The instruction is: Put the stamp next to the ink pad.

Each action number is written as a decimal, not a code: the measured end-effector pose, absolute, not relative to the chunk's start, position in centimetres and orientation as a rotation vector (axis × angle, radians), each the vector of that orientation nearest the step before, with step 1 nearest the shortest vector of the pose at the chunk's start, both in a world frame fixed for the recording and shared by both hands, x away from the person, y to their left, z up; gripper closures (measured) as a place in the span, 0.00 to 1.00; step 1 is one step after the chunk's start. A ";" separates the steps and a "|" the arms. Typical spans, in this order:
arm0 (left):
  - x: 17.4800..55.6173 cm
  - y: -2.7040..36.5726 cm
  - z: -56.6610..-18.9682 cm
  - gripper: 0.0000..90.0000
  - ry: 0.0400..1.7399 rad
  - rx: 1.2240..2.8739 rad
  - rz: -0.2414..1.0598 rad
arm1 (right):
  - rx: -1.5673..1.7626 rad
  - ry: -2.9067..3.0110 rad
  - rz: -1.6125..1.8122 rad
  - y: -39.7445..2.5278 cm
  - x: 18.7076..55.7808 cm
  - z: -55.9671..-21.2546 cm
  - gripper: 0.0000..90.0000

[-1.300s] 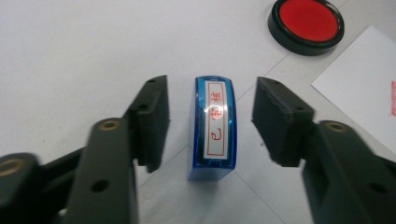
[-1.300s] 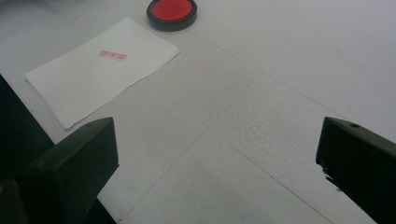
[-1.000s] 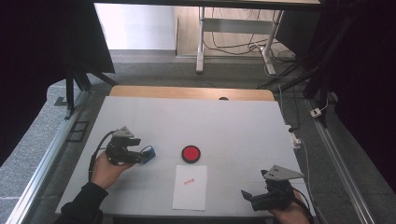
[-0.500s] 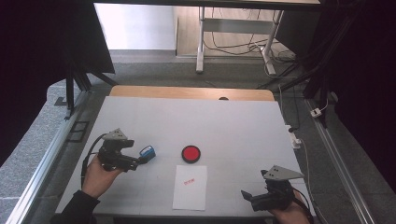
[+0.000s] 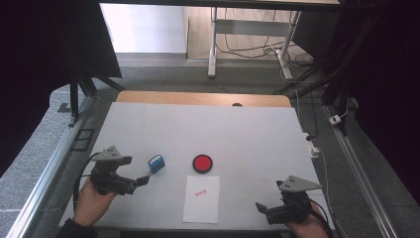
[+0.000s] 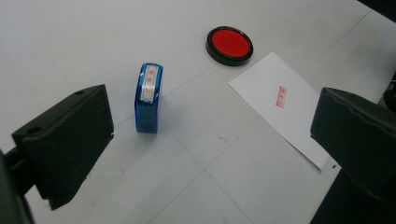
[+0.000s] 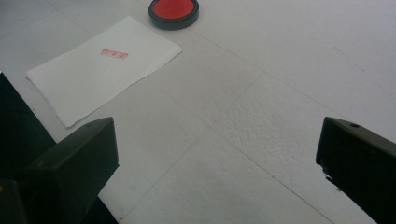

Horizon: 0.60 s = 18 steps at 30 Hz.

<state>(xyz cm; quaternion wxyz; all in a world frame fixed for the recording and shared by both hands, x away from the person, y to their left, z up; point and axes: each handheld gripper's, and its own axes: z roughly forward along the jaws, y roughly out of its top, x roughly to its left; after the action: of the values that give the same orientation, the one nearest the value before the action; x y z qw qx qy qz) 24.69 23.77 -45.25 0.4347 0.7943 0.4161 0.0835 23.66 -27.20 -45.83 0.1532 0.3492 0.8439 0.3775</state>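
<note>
Stamp [image 5: 156,163] lies on the worktop [image 5: 247,134], just left of the ink pad [image 5: 202,163]; left gripper [image 5: 140,181] nearby, jaws wide. Paper [image 5: 201,198] lies before the pad. Right gripper [image 5: 262,209], far right, gapes empty.

High view overhead — both gripper views, low, share the paper [image 6: 285,107].

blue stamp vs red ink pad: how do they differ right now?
The blue stamp is a narrow block lying on its side; the red ink pad is a flat round disc in a black rim. The stamp sits nearer the left tongs; the pad sits just beyond the paper. Both rest free on the table.
</note>
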 end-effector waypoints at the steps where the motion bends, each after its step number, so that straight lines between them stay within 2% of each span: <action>1: 24.4 24.0 -45.3 0.00 1.039 1.974 0.209 | 1.001 2.420 1.083 -27.2 23.7 -45.8 0.00; 18: 19.9 27.1 -46.3 0.00 1.099 1.927 0.222 | 1.009 2.419 1.083 -27.3 23.7 -45.8 0.00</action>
<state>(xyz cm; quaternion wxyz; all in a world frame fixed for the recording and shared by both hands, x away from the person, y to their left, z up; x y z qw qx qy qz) 19.93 27.12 -46.27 0.4405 0.7761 0.4424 0.0894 23.70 -27.27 -45.83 0.1523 0.3516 0.8430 0.3776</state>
